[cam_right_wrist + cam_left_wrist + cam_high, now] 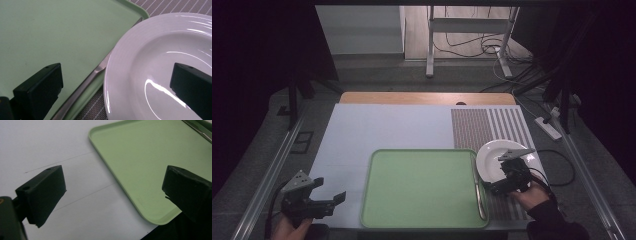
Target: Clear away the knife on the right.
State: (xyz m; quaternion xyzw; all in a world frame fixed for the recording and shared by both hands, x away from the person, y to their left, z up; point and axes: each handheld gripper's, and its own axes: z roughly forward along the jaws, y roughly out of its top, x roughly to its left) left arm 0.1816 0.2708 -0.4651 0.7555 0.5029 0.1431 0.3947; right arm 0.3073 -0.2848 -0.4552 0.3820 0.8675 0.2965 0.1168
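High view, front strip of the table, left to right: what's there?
Left tool → green tray → metal utensil along the tray's right edge → white plate with the right tool at its near rim.

Plate point(493, 159): white, round, glossy, with a ribbed rim; lies flat and empty on the striped mat at the right of the surface, its left edge just beside the tray. Knife point(480, 192): plain steel, lying lengthwise along the green tray's right rim.
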